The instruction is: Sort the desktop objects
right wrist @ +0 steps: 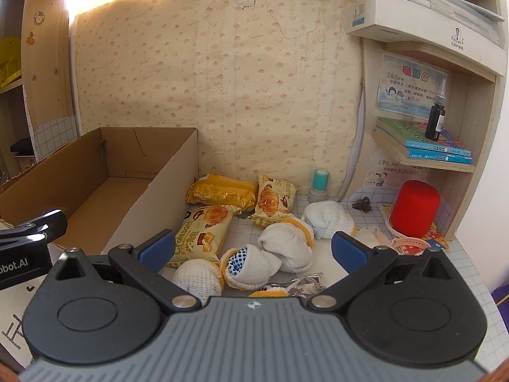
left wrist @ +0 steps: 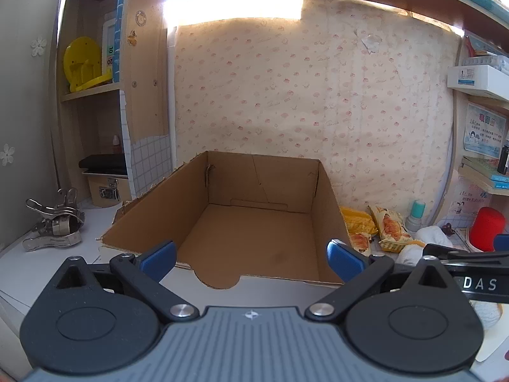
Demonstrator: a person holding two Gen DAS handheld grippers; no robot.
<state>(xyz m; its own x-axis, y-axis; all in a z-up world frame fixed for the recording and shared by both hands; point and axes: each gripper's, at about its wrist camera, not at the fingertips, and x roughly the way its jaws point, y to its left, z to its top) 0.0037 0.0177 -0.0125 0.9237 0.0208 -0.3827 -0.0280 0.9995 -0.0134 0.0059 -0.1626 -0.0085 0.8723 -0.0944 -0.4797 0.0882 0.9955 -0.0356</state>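
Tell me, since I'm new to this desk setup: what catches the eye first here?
The big open cardboard box stands bare inside at the back of the desk. Right of it lies a jumble of yellow snack packets and rolled white socks. Further right, a bright red cylinder sits under the bookshelf, and both claws, left and right, hang wide open, holding nothing.

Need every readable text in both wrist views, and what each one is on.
"DAS": label on the black right gripper body.
"obot.AI": label on the black left gripper body, start cut off.
"Croissant": yellow-white snack packet.
"10", "20": white calendar on the shelf.
Blue poster, books, white box: too small to read.
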